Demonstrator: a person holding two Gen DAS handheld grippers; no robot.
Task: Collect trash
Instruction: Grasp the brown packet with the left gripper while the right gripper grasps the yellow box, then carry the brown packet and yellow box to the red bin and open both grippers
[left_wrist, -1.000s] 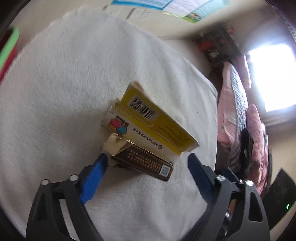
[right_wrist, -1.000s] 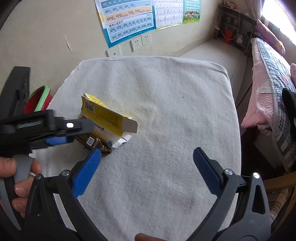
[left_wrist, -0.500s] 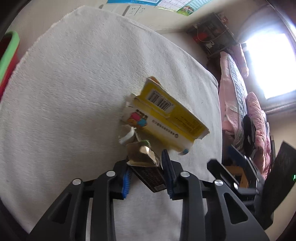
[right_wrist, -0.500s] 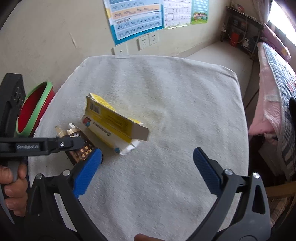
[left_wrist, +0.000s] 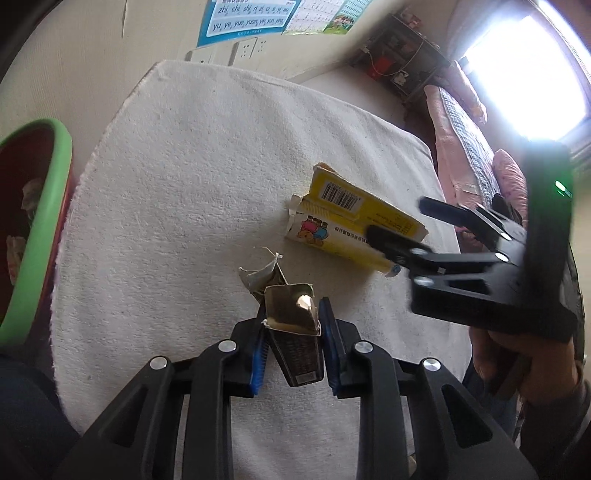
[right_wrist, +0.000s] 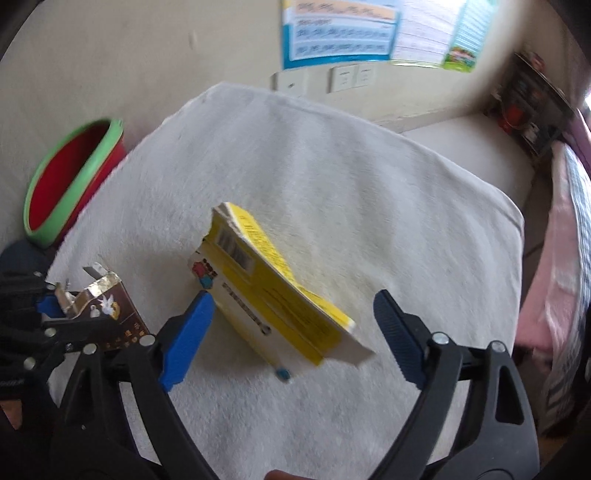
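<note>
A: Starting from the left: red bin with green rim (left_wrist: 55, 206) sits off the desk's left edge, some scraps already inside. Left tongs (left_wrist: 291, 343) are clamped on the brown cigarette pack (left_wrist: 295, 332), torn foil top pointing away from the camera. Pack looks lifted off the white towel-covered desk (left_wrist: 184, 184), though contact underneath can't be told for sure.

B: So step in hand?

A: Likely carrying that pack to the bin. Next move calls for a swing leftward over the green rim, then a release above the opening. Bin is well to the left of the left tongs, so a clear lateral move.

B: Middle of the scene?

A: Yellow medicine box (right_wrist: 273, 291), flaps torn, lies on the desk right of the brown cigarette pack, barcode end facing the wall. It sits tilted, not flat.

B: And the right side?

A: Right tongs (right_wrist: 291, 339) are spread wide, holding nothing. The yellow medicine box lies between their two blue pads; near pad (right_wrist: 188, 332) is just beside the box's side, far pad apart from it. Probably lining up for a grab: needs a squeeze across the box's width, and the crushed card may buckle.

B: Anything else right?

A: Bed with pink bedding (left_wrist: 476, 155) beyond the desk. Not task-related.
</note>
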